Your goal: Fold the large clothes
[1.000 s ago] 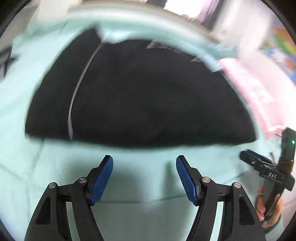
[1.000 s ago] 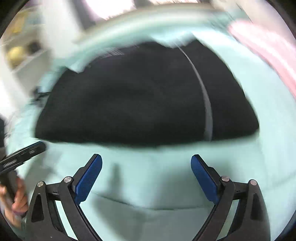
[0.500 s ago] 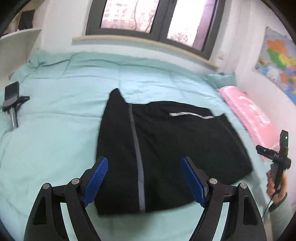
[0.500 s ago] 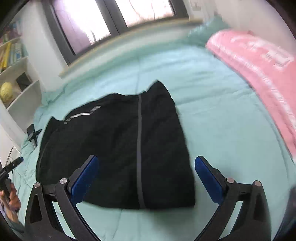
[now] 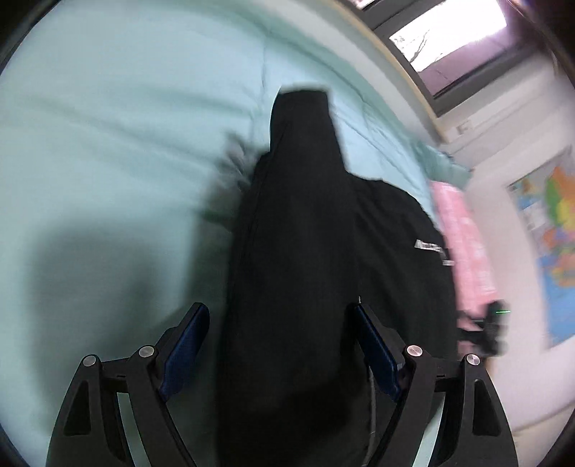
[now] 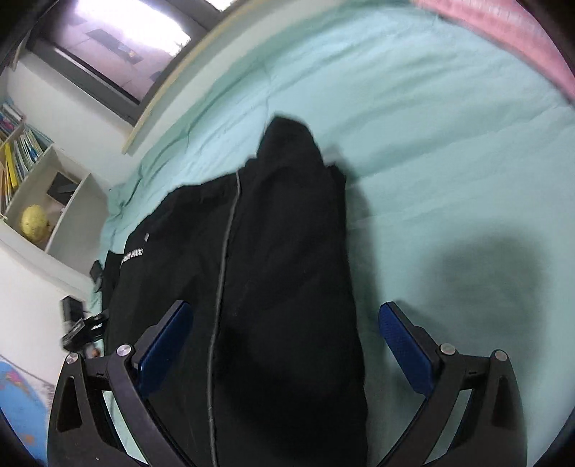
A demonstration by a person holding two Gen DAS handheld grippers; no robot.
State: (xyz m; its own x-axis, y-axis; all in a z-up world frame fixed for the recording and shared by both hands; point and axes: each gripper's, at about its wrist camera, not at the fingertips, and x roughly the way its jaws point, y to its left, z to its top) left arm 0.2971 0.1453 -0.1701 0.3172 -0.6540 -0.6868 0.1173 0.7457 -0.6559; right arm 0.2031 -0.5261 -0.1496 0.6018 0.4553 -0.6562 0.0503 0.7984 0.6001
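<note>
A black garment [image 5: 305, 233] with a thin grey stripe lies folded on the mint bedspread [image 5: 107, 143]. My left gripper [image 5: 278, 312] hangs open over its near end, with the cloth below and between the blue pads and nothing pinched. In the right wrist view the same garment [image 6: 287, 233] runs away from me. My right gripper [image 6: 285, 307] stands wide open above its other end, its pads clear of the cloth. Each view shows the other gripper at the far end: the right one [image 5: 492, 330], blurred, and the left one [image 6: 79, 330].
A pink blanket [image 5: 463, 244] lies along the bed's edge beyond the garment, also seen as a pink blanket [image 6: 503, 32] at the top right. A white shelf with a yellow globe [image 6: 34, 222] stands beside the bed. A wall map [image 5: 553, 233] hangs behind.
Both grippers have swung apart, from the garment's long front edge to its two ends, and both views have rolled. The jaws stand a little wider than a second ago.
</note>
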